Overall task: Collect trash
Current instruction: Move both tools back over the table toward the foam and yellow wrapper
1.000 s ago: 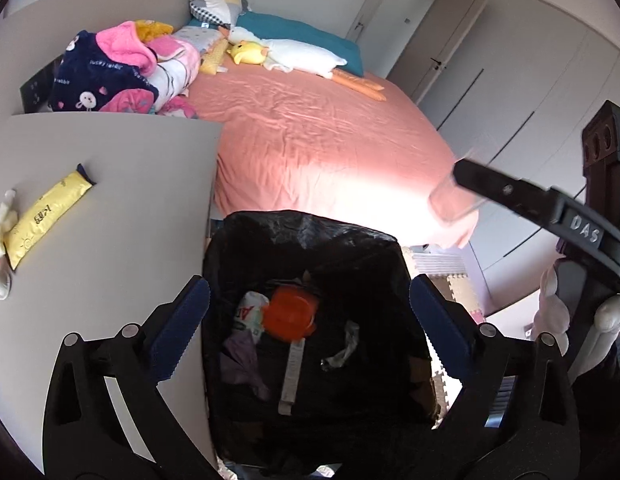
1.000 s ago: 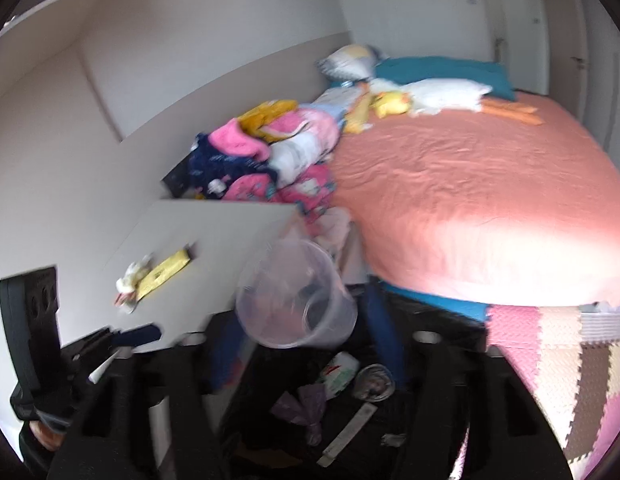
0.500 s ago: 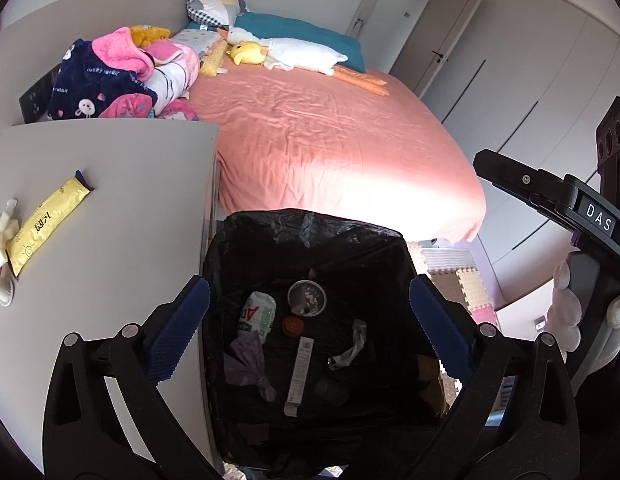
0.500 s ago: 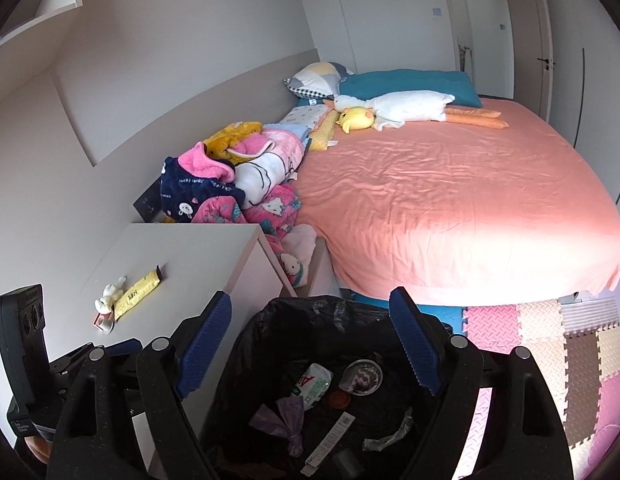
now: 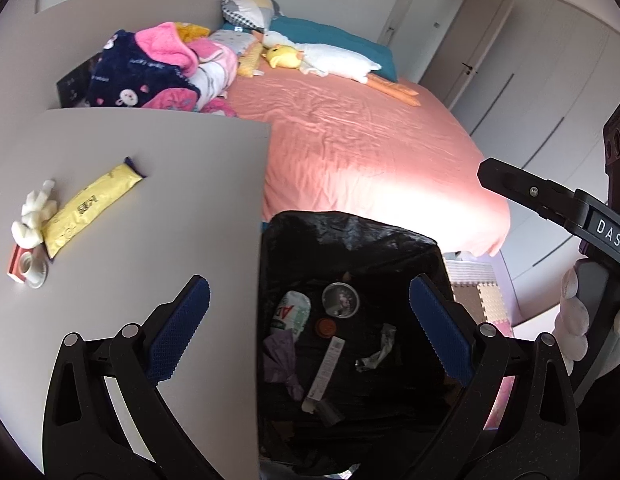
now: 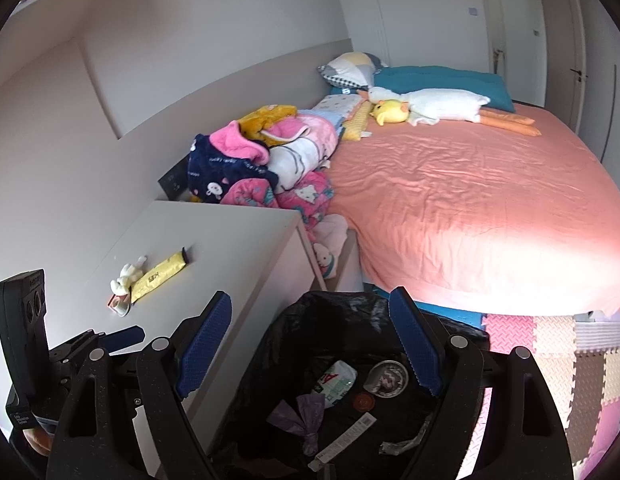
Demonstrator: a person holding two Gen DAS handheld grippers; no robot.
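Both tongs wide, empty, over bin; left tongs, right tongs; wrapper near worktop left edge, well left of both.

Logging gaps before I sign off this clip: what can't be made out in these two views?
- Black bag-lined trash bin: both views, near rim cut off by the bottom edge.
- Yellow snack wrapper: right wrist view, print too small to read.
- Small white cap on the grey cabinet top: left wrist view, too small to identify.
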